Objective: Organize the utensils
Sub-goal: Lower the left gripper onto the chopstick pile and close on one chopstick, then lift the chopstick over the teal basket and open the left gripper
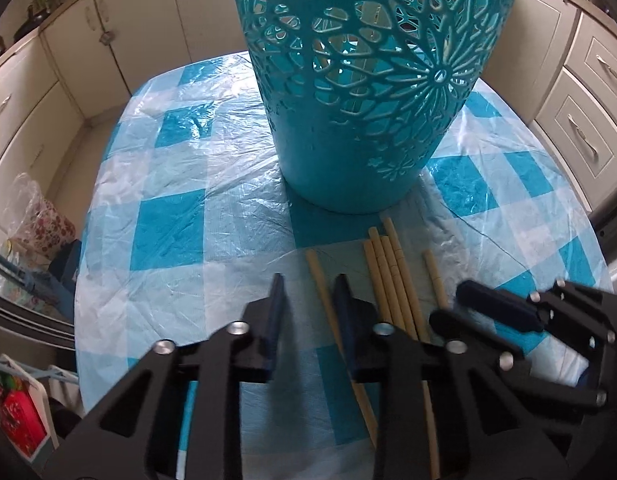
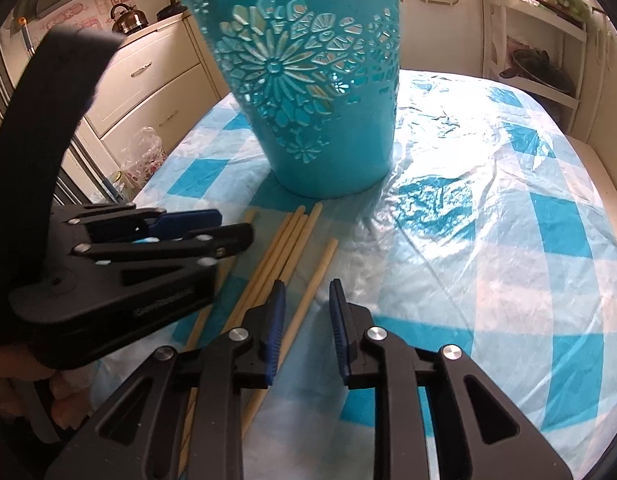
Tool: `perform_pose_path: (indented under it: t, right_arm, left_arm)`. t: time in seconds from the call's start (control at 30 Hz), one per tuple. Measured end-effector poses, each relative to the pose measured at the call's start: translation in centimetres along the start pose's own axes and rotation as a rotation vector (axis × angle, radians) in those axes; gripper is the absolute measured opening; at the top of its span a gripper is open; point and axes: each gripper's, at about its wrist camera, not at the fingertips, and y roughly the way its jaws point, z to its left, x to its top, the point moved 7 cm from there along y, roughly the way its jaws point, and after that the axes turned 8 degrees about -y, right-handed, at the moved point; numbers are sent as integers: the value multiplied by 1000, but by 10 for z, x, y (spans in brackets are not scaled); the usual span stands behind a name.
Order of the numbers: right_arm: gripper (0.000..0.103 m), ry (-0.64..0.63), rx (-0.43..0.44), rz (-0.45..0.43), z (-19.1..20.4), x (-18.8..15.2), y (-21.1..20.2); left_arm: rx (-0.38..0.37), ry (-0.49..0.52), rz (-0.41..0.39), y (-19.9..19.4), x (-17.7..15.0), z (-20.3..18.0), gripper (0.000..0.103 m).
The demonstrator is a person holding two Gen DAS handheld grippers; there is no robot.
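1. A tall teal plastic utensil holder with cut-out flower patterns is seen standing upright at the upper centre of both views, on a table covered with a blue-and-white checked cloth under clear plastic sheeting.
2. Six pale wooden chopsticks are seen lying flat on the cloth just below the holder's base, their tips pointed towards it and none inside it.
3. A bundle of four chopsticks is laid side by side at the lower centre of the left wrist view.
4. One single chopstick is set apart to the left of the bundle, and another lone chopstick to its right.
5. The left gripper is angled down at the bottom centre, its jaws narrowed around the single chopstick. Whether the pads press on it cannot be told.
6. The right gripper is likewise held with narrow jaws, the lone chopstick running through the gap. Contact cannot be told.
7. Cream kitchen cabinets are seen behind the table.
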Motion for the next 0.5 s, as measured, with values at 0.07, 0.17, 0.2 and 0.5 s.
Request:
perform_pose_path:
  t: [0.07,0.17,0.2,0.5]
  right_arm:
    - [10,-42,-20,22,0,3,3]
    - [10,-112,-17,59,5,2,2]
    - [10,-122,-12,62,5,-1,0]
    - [10,-84,14,32,3,-5,-1]
  left_arm:
    - [-18,8,14,0,1,-1,7]
    - [-66,-37,14,-6,3,5,5]
    - [-61,-54,-19,-15,6,10,5]
    - [-143,-158,-751,-211,99,22,5]
